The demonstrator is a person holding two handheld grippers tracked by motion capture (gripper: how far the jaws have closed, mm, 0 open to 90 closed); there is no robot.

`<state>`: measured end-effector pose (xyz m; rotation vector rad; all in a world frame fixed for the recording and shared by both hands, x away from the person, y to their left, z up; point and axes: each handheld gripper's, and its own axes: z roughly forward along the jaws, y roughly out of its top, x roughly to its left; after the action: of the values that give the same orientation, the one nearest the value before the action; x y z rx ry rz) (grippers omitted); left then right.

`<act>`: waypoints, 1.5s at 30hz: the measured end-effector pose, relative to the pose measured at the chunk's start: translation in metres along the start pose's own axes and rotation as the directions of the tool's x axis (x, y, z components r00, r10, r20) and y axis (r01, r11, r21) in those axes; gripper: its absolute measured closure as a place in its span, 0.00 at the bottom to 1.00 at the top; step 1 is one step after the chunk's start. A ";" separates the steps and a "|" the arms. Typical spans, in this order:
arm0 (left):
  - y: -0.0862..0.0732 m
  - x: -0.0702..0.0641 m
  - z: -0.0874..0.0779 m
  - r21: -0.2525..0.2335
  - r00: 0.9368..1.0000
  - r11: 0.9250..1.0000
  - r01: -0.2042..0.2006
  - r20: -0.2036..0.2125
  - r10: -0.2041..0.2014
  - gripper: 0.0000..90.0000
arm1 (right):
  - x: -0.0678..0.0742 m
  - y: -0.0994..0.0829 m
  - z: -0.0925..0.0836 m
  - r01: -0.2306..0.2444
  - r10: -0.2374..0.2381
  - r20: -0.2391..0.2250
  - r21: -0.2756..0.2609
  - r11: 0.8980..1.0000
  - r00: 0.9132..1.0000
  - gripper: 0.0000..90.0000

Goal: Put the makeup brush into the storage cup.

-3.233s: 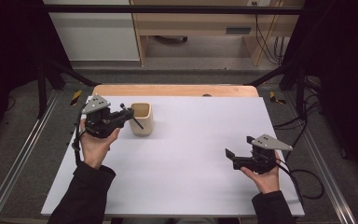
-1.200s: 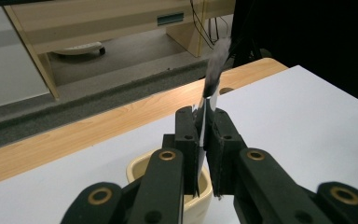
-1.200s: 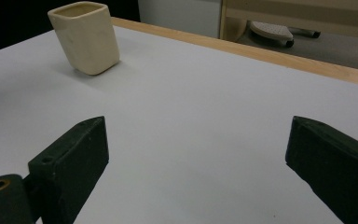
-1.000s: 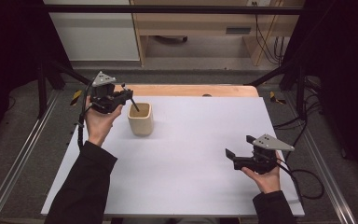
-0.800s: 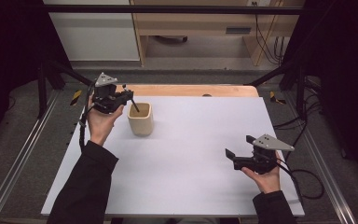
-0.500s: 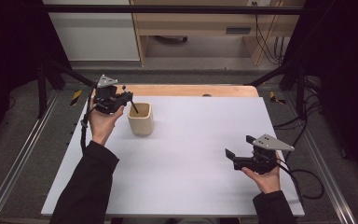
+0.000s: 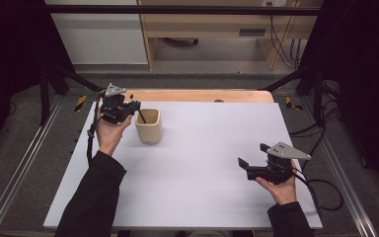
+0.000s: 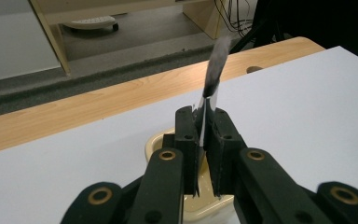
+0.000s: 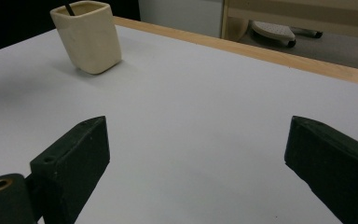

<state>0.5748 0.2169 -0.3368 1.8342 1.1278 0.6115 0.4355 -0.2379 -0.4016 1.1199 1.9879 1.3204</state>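
Observation:
A cream square cup (image 7: 149, 126) stands on the white table top at the back left. My left gripper (image 7: 134, 104) hangs just left of the cup's rim, shut on a thin brush (image 7: 139, 113) whose lower end dips into the cup. In the left gripper view the left gripper (image 8: 204, 135) pinches the brush's silver ferrule, its dark bristle end (image 8: 213, 74) sticks up past the jaws, and the cup (image 8: 156, 144) lies right beneath. My right gripper (image 7: 253, 154) rests open at the front right, nothing between its jaws (image 9: 200, 158). From there the cup (image 9: 87, 37) stands far off.
The white sheet (image 7: 202, 163) covers a wooden table whose bare edge (image 7: 197, 95) runs along the back. Metal rails flank both sides. A cable (image 7: 321, 187) trails from the right gripper off the table's right edge.
My left gripper has sunk a little toward the cup with the brush in it, so the brush's lower end reaches deeper inside. The right gripper has kept still.

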 end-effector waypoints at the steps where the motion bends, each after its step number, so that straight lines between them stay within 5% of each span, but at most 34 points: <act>1: -0.001 0.000 0.001 0.001 1.000 1.000 0.001 0.000 -0.001 0.93 | 0.000 0.000 0.000 -0.001 0.001 0.001 0.000 1.000 1.000 0.08; 21: -0.027 0.004 0.016 0.036 1.000 0.999 0.015 -0.001 -0.015 0.93 | 0.001 0.000 0.001 0.000 0.000 0.001 0.005 1.000 1.000 0.08; 38: -0.039 0.002 0.015 0.019 1.000 1.000 0.009 0.010 -0.009 0.92 | 0.001 0.000 0.001 -0.002 0.002 -0.002 0.005 1.000 1.000 0.08; 45: -0.037 0.003 0.003 -0.014 1.000 1.000 0.014 0.010 -0.014 0.78 | 0.001 0.000 0.000 -0.002 0.002 -0.002 0.001 1.000 1.000 0.08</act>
<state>0.5619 0.2260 -0.3699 1.8137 1.1267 0.6004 0.4350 -0.2369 -0.4016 1.1222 1.9895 1.3223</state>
